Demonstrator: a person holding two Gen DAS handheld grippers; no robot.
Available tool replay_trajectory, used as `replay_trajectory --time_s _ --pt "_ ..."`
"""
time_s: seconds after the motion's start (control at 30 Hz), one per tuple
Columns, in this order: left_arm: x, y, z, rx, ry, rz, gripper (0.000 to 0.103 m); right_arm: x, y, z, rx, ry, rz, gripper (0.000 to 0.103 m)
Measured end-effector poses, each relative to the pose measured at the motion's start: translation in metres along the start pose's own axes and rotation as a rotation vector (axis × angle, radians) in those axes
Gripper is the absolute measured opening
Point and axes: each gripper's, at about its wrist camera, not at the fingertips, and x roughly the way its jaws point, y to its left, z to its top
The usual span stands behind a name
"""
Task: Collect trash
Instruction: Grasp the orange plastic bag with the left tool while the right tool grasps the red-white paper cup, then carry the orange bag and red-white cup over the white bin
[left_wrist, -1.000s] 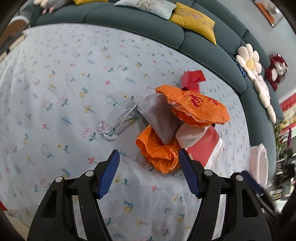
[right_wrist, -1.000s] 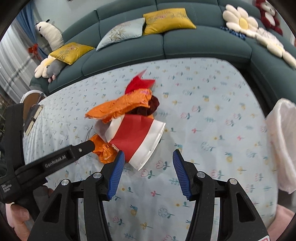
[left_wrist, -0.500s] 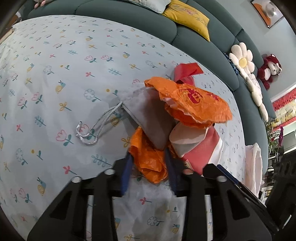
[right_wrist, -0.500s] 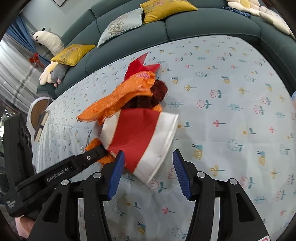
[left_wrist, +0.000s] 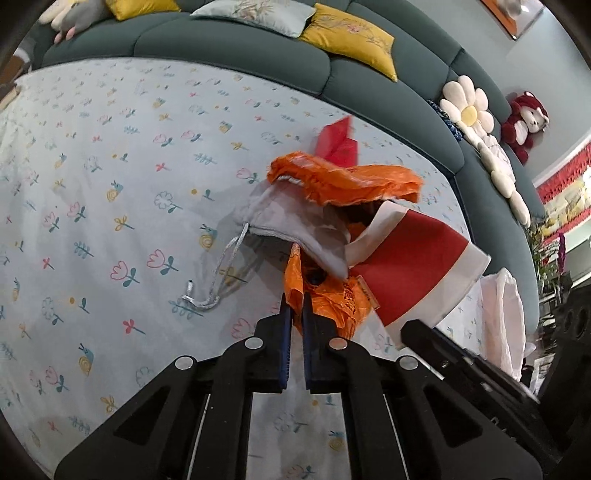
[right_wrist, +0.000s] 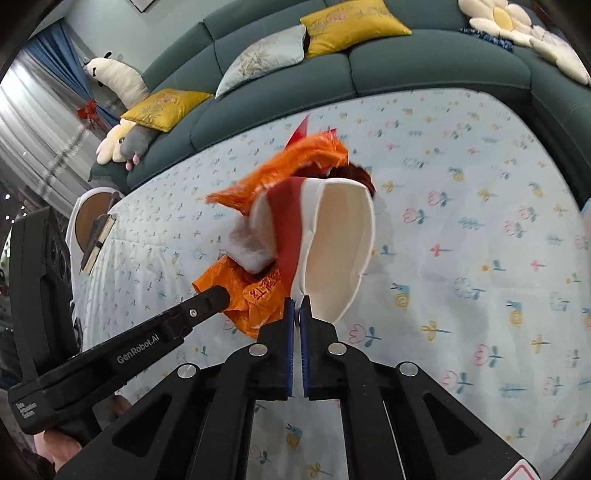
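Left wrist view: the left gripper (left_wrist: 296, 314) has its blue pads pinched almost together on a fold of the orange bag (left_wrist: 332, 299), which bunches just past the tips at 12 o'clock. Above it lies a grey pouch (left_wrist: 295, 225) with a silver cord (left_wrist: 218, 280) trailing toward 9 o'clock onto the cloth. A second orange wrapper (left_wrist: 347, 184) caps the heap, with a red scrap (left_wrist: 338, 146) behind it at 12 o'clock. At 3 o'clock of the bag a red-and-white paper bag (left_wrist: 417, 284) tilts up. The whole heap sits on a pale floral cloth (left_wrist: 110, 192) that covers the surface. A teal sofa (left_wrist: 229, 48) curves around its far edge from 10 to 3 o'clock, carrying yellow cushions (left_wrist: 351, 37), a flower cushion (left_wrist: 467, 105) and a red plush (left_wrist: 526, 122). A white plastic bag (left_wrist: 504, 317) hangs at 3 o'clock, off the cloth's edge.

Right wrist view: the right gripper (right_wrist: 296, 317) has its jaws closed to a thin slit on the lower rim of the paper bag (right_wrist: 340, 243), whose white mouth gapes toward the camera. The orange bag (right_wrist: 255, 295) lies at 10 o'clock of the tips, with the left gripper (right_wrist: 212, 299) reaching in from 8 o'clock to touch it. The wrapper (right_wrist: 288, 166) spreads at 12 o'clock. The floral cloth (right_wrist: 480, 221) runs to the sofa (right_wrist: 424, 62); a curtain (right_wrist: 37, 110) and a panda plush (right_wrist: 118, 79) stand at 10 o'clock.
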Motion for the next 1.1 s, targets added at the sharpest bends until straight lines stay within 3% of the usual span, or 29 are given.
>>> replay_trajectory --time_s 0.5,1.1 --pt "-0.039 -0.094 -0.018 0.174 -0.067 -0.033 0.005 -0.099 -0.034 0.005 0.031 -0.181 -0.071 0.004" --pt "-0.055 -0.25 -0.035 0.434 -0.123 -0.103 0.004 -0.212 -0.145 0.008 0.178 -0.387 -0.18 0.004"
